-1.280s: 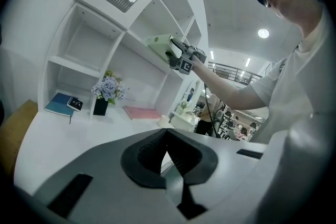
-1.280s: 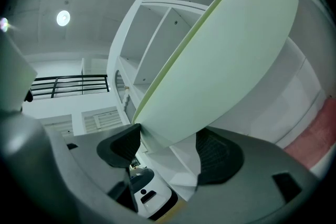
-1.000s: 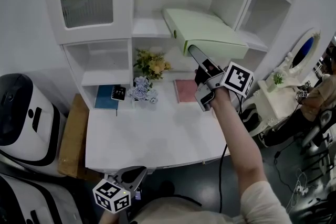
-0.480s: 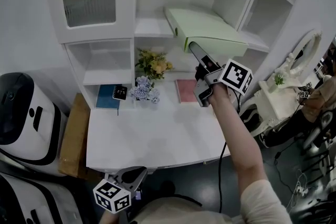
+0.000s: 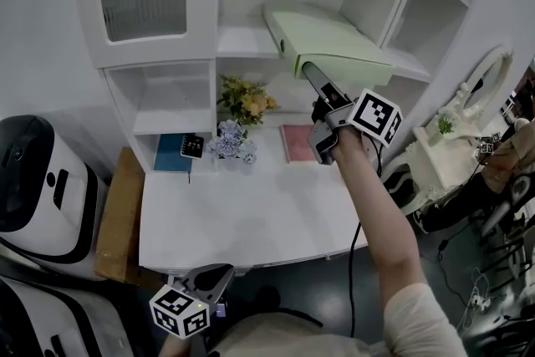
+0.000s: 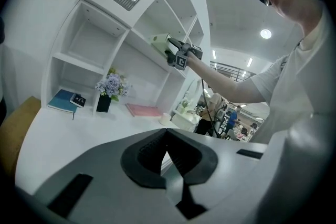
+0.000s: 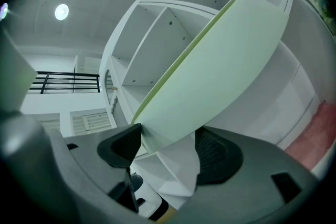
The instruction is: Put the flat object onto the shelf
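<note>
Even, fairly bright light falls from round ceiling lamps [image 7: 62,11], leaving only soft shadows inside the white shelf [image 5: 242,42]. Both gripper views bow hard toward black vignetted corners (fisheye lenses), their foregrounds blurred; the flat object [image 7: 220,71] looks pale, washed out.

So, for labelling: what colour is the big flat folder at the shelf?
It's a pale green flat folder, clearest in head view.

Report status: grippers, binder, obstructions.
Right gripper shut on green binder. Its far end on shelf. Left gripper shut, empty. No obstruction seen.
</note>
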The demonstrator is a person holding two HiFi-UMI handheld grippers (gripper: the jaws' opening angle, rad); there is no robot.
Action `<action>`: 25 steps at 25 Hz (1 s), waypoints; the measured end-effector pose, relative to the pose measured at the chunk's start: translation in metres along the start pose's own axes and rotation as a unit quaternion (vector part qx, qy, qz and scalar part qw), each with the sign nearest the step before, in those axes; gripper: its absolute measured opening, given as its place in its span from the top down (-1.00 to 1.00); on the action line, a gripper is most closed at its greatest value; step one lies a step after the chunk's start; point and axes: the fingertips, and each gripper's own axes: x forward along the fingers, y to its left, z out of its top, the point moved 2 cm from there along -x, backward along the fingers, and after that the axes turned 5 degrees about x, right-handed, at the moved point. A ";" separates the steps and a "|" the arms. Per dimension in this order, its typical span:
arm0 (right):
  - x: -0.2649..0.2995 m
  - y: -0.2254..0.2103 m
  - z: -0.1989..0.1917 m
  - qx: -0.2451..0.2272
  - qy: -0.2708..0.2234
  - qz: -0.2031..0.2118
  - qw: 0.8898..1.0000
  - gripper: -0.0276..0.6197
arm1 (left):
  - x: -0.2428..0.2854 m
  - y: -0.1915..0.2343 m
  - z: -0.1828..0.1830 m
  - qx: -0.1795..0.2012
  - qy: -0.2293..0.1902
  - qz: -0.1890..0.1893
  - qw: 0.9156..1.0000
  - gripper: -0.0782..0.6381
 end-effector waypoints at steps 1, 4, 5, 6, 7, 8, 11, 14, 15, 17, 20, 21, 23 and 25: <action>0.001 0.000 0.000 0.002 0.000 0.000 1.000 -0.12 | -0.001 0.000 0.000 -0.001 0.000 0.000 1.000 0.74; 0.004 -0.002 0.001 0.004 0.000 -0.001 1.000 -0.12 | -0.001 0.003 0.001 -0.003 -0.002 0.000 1.000 0.74; 0.005 -0.003 0.002 0.005 0.000 -0.002 1.000 -0.11 | 0.000 0.004 0.001 -0.003 -0.003 0.000 1.000 0.74; 0.006 -0.004 0.002 0.005 -0.001 -0.003 1.000 -0.11 | 0.000 0.004 0.002 -0.004 -0.003 0.000 1.000 0.74; 0.007 -0.005 0.003 0.005 -0.002 -0.004 1.000 -0.10 | 0.000 0.005 0.001 -0.005 -0.003 0.000 1.000 0.74; 0.007 -0.007 0.003 0.005 -0.002 -0.005 1.000 -0.10 | 0.000 0.005 0.001 -0.006 -0.003 0.000 1.000 0.74; 0.012 -0.009 0.005 0.010 -0.004 -0.006 1.000 -0.07 | 0.000 0.006 0.000 -0.010 -0.003 0.002 1.000 0.74; 0.013 -0.013 0.004 0.015 -0.006 -0.008 1.000 -0.05 | -0.001 0.009 -0.004 -0.014 0.002 0.003 1.000 0.74; 0.013 -0.014 0.003 0.016 -0.005 -0.009 1.000 -0.04 | -0.002 0.010 -0.004 -0.015 0.002 0.003 1.000 0.74; 0.016 -0.015 0.003 0.017 0.000 -0.009 1.000 -0.04 | -0.001 0.011 -0.003 -0.015 -0.001 0.002 1.000 0.74; 0.020 -0.015 0.005 0.017 0.010 -0.009 1.000 -0.04 | 0.001 0.012 0.000 -0.015 -0.005 0.001 1.000 0.74; 0.020 -0.015 0.005 0.016 0.013 -0.009 1.000 -0.04 | 0.002 0.012 0.000 -0.015 -0.004 0.000 1.000 0.74; 0.021 -0.016 0.006 0.016 0.018 -0.011 1.000 -0.04 | 0.003 0.012 -0.002 -0.017 -0.002 -0.003 1.000 0.74; 0.023 -0.017 0.007 0.016 0.021 -0.013 1.000 -0.06 | 0.004 0.011 -0.004 -0.016 -0.002 -0.005 1.000 0.74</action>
